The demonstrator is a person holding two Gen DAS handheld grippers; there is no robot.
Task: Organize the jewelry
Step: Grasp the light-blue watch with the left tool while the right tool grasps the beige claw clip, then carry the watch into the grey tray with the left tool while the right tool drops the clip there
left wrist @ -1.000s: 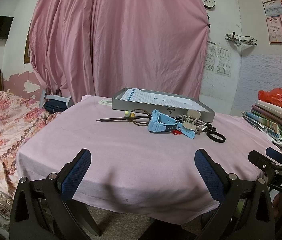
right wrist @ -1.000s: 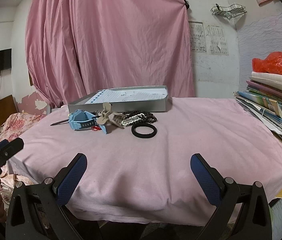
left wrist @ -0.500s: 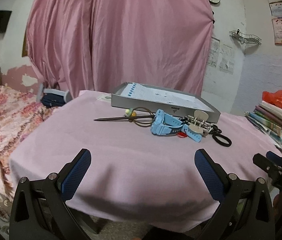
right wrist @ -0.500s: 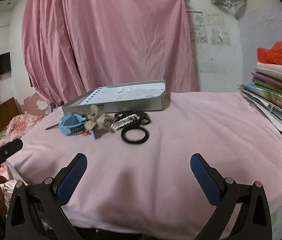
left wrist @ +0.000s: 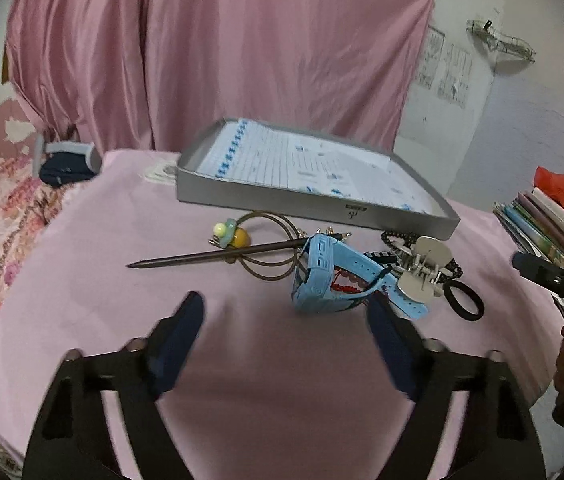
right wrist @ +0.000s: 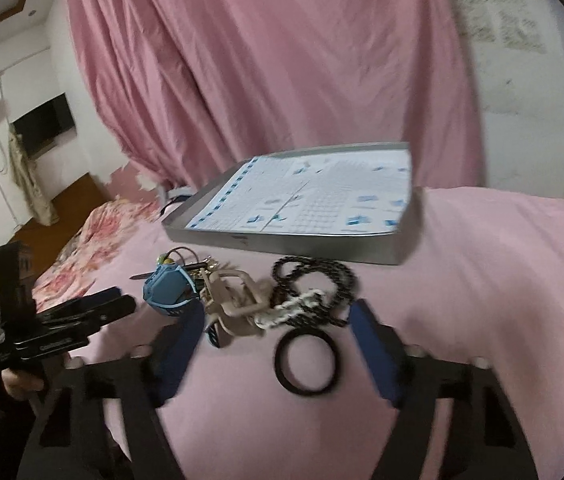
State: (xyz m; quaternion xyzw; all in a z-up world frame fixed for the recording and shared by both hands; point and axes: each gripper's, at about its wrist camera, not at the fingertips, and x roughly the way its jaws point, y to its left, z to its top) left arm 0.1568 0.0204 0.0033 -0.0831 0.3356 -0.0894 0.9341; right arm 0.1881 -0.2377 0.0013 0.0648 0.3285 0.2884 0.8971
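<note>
Both grippers hover over a table draped in soft pink cloth, jaws spread wide and holding nothing. The left gripper has dark-blue textured pads on black arms; its right pad lies just beside the strap of a light-blue rubber watch, which stands on edge ahead of the gap, toward its right side, with the strap's long axis running from the case toward the right. A slim dark hair stick lies flat beyond the jaws, its long axis left to right, its pointed tip to the left. It crosses thin brass-coloured wire loops that carry a pale-green and yellow bead. A beige claw clip, a black beaded strand and a smooth black ring-shaped band lie to the right of the watch.

In the right wrist view, the right gripper frames the black band, which lies flat between its pads, nearer the right one. The claw clip and beaded strand lie just ahead, with the watch toward the left.

A shallow rectangular grey tray lined with printed paper sits behind the cluster, empty of jewelry.
</note>
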